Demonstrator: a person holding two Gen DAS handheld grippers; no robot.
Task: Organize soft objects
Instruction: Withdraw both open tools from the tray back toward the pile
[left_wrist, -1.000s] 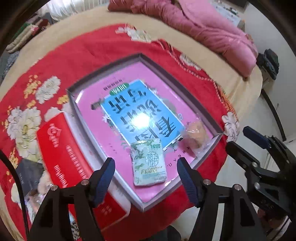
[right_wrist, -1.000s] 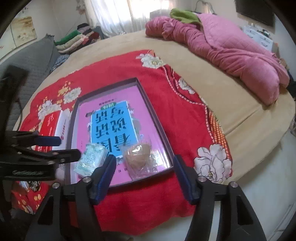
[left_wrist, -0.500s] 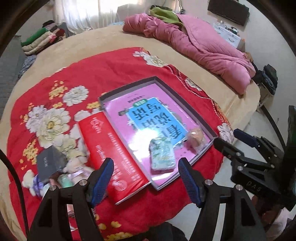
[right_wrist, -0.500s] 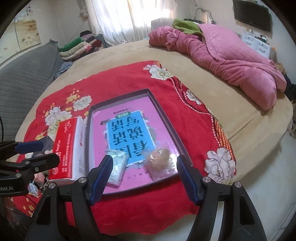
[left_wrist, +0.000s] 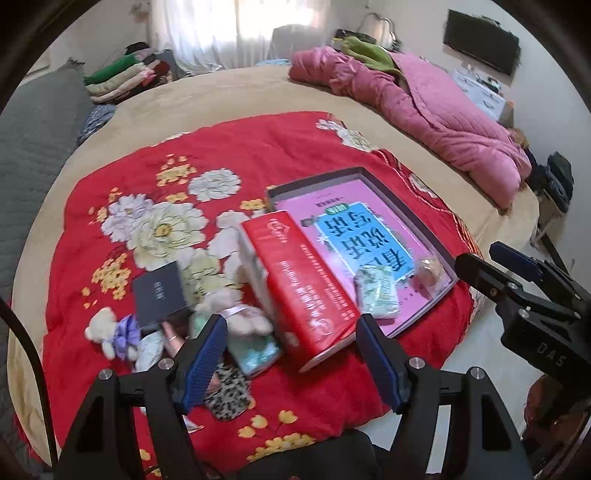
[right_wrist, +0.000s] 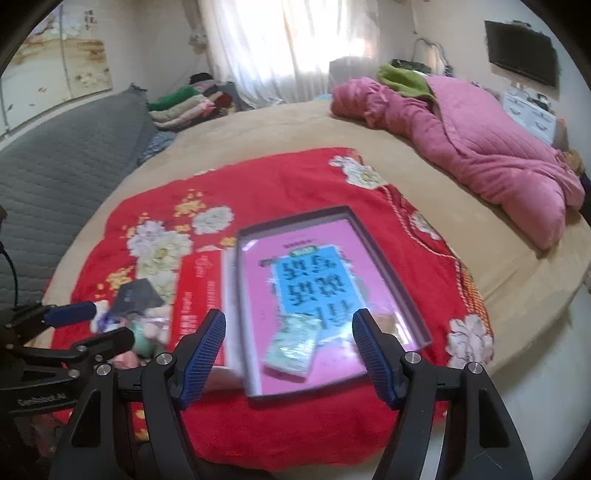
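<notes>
Lying in the tray (left_wrist: 413, 218): tissue pack (left_wrist: 376, 293) at its near end, wrapped bun (left_wrist: 430, 267) just beside it (both on the pink-and-blue print). Red box (left_wrist: 299, 280) touches the tray's left edge. Left of the box, a heap: beige plush (left_wrist: 236, 312), white bear (left_wrist: 101, 326), dark card box (left_wrist: 159, 291), leopard pouch (left_wrist: 227, 393). All on a red floral blanket (left_wrist: 258, 147). Left gripper (left_wrist: 291, 360) spread, empty, above the heap and box. Right gripper (right_wrist: 288, 356) spread, empty, over the tray.
</notes>
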